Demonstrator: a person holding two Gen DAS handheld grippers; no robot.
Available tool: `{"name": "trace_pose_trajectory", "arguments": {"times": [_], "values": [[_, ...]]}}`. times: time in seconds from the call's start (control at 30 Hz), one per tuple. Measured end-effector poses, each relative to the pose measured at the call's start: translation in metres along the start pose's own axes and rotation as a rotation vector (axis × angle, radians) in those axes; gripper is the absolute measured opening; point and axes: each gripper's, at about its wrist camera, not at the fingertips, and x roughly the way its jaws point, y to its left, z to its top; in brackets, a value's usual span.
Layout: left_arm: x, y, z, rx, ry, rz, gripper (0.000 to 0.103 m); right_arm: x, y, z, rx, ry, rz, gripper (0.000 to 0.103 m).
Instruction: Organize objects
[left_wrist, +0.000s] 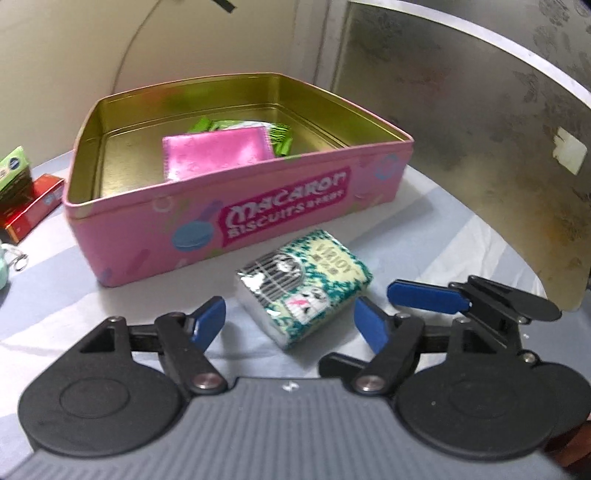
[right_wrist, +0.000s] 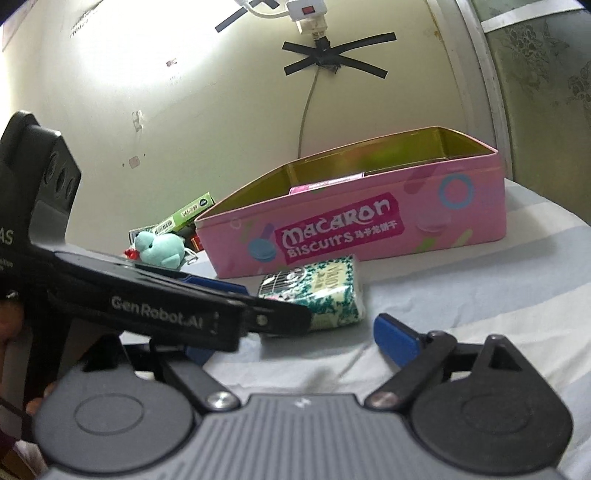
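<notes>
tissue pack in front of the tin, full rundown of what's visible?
The tissue pack is a small soft block in glossy plastic wrap, teal leaf print with a birdcage picture and cream label. It lies flat on the pale blue cloth, just before the pink tin, between the open left gripper fingers, not yet gripped.

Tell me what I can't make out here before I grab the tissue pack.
- Green packets, left wrist view: mostly covered by the pink pouch.
- Tin contents, right wrist view: hidden by its front wall.
- Tissue pack, right wrist view: left part behind the left tool.
</notes>
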Motion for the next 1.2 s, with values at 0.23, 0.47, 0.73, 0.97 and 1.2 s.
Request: {"name": "trace_pose_trajectory", "arguments": {"times": [0.23, 0.47, 0.73, 0.97, 1.2], "values": [[-0.003, 0.002, 0.014, -0.063, -0.002, 0.018, 0.078, -0.005, -0.002, 0.010, -0.071, -0.021, -0.052, 0.092], [0.019, 0.003, 0.016, -0.090, 0.071, -0.045, 0.064, 0.024, 0.001, 0.016, -0.157, 0.078, -0.081, 0.091], [0.009, 0.006, 0.016, -0.113, 0.038, -0.070, 0.058, 0.029, 0.022, 0.012, -0.264, 0.039, -0.060, 0.075], [-0.036, -0.037, 0.054, 0.074, -0.148, -0.055, 0.059, -0.018, 0.022, 0.040, -0.265, -0.228, -0.087, 0.076], [0.020, -0.048, 0.110, 0.121, -0.158, -0.018, 0.059, 0.021, -0.027, 0.086, -0.173, -0.243, -0.149, 0.078]]}}
